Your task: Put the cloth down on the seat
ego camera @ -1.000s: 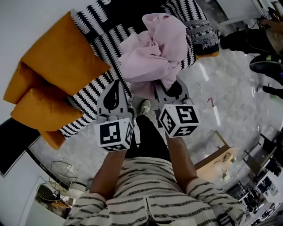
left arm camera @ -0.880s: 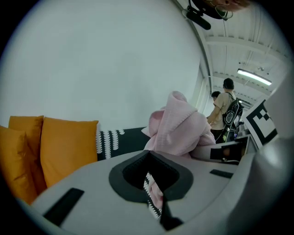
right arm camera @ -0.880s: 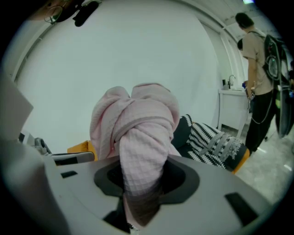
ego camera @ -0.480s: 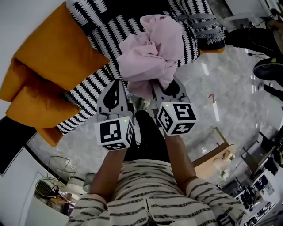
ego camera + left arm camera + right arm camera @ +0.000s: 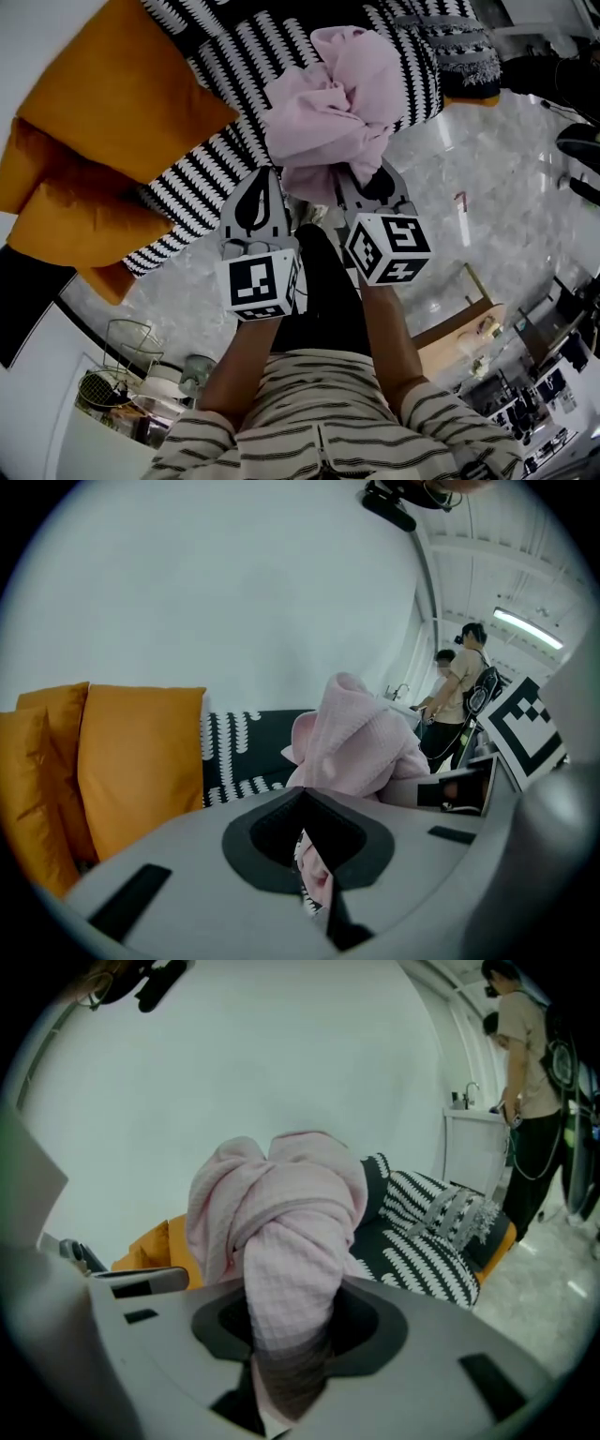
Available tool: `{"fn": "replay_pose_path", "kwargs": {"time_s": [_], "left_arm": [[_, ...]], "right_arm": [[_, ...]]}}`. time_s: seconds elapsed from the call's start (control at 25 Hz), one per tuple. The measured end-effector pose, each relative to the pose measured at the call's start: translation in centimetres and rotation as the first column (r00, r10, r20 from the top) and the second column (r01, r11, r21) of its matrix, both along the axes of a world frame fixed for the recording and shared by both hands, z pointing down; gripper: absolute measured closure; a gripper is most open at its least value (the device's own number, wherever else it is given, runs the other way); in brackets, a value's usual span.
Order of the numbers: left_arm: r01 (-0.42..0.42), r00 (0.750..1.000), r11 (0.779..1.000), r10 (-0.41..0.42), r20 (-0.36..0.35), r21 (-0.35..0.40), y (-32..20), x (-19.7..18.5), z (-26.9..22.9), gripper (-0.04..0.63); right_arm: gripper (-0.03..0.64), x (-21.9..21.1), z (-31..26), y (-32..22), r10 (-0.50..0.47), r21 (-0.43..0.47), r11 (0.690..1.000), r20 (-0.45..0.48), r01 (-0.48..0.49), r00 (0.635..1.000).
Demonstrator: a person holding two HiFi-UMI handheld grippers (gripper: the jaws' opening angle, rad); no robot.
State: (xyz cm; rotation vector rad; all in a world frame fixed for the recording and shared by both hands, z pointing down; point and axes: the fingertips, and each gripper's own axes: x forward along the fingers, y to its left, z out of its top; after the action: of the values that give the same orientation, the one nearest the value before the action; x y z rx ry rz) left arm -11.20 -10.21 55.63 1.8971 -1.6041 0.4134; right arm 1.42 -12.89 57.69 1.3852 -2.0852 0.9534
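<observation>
A crumpled pink cloth (image 5: 337, 112) hangs bunched over the front edge of the black-and-white patterned seat (image 5: 202, 164). My left gripper (image 5: 270, 184) is shut on a lower fold of it, and a strip of pink shows between its jaws (image 5: 314, 878). Beside it, my right gripper (image 5: 364, 184) is shut on a thick twisted part of the cloth (image 5: 286, 1241). Both grippers are side by side just in front of the seat, above the person's legs. The cloth's underside is hidden, so I cannot tell whether it touches the seat.
Orange cushions (image 5: 103, 131) lean on the seat's left side. A fringed patterned cushion (image 5: 459, 47) lies at its right end. Marble floor (image 5: 497, 178) spreads to the right, with a wire basket (image 5: 122, 347) at lower left and a wooden frame (image 5: 459, 328) at lower right. People (image 5: 459, 691) stand further off.
Both grippers, still holding the cloth, have shifted a little to the right and forward toward the seat. The cloth's bunch looks much the same.
</observation>
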Motion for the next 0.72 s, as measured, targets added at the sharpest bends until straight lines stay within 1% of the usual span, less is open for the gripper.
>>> {"fn": "replay_pose_path", "kwargs": {"time_s": [0.2, 0.36, 0.52, 0.72], "left_arm": [[-0.012, 1.0, 0.999, 0.011, -0.016, -0.031, 0.0, 0.1, 2.7, 0.591], [-0.008, 1.0, 0.998, 0.007, -0.025, -0.055, 0.4, -0.1, 4.1, 0.591], [-0.014, 1.0, 0.996, 0.011, -0.026, -0.091, 1.2, -0.4, 6.0, 0.591], [-0.011, 1.0, 0.992, 0.008, -0.026, -0.122, 1.1, -0.8, 8.4, 0.591]], "right_arm": [[0.451, -0.4, 2.7, 0.3, 0.012, -0.032, 0.999, -0.018, -0.012, 1.0], [0.451, -1.0, 4.7, 0.6, -0.003, -0.061, 0.998, -0.026, 0.002, 1.0], [0.451, -1.2, 6.9, 0.8, -0.016, -0.094, 0.995, -0.028, 0.013, 0.999], [0.449, -1.2, 9.3, 0.6, -0.002, -0.127, 0.992, -0.032, -0.002, 0.999]]}}
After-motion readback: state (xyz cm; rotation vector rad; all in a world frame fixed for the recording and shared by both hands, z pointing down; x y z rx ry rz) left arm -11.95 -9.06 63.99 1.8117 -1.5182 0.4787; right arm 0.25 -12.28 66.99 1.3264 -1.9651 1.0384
